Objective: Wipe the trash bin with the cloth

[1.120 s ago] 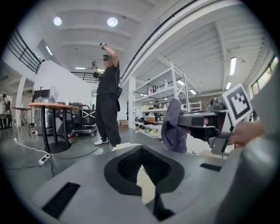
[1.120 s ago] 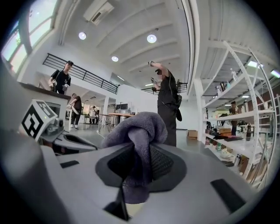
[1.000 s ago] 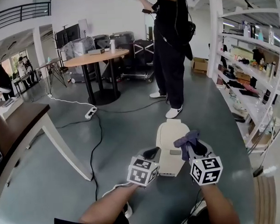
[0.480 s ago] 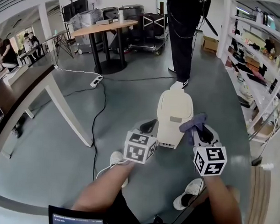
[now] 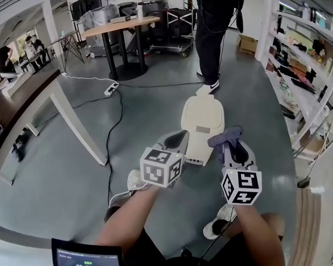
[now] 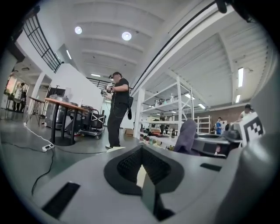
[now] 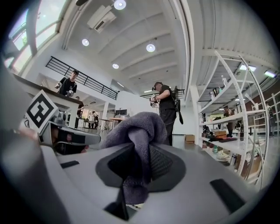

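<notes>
The cream trash bin [image 5: 202,128] lies on the grey floor just ahead of both grippers, and its lid end points away from me. My right gripper [image 5: 232,149] hovers over the bin's right side, shut on a grey-purple cloth [image 5: 225,137]. In the right gripper view the cloth [image 7: 135,131] bulges out above the closed jaws of the right gripper [image 7: 138,166]. My left gripper [image 5: 175,140] is at the bin's near left corner. In the left gripper view the left gripper [image 6: 142,168] has its jaws together, holding nothing, with only a cream sliver of bin behind them.
A person [image 5: 214,24] stands just beyond the bin. White shelving [image 5: 305,54] with goods runs along the right. A black cable [image 5: 115,142] and power strip [image 5: 109,89] lie on the floor at left, near a slanted white table leg [image 5: 79,124]. A round table [image 5: 119,28] stands farther back.
The head view has tipped down and drawn closer, so the bin sits higher and nearer between the grippers. Both grippers lowered slightly toward me. The cloth stays held.
</notes>
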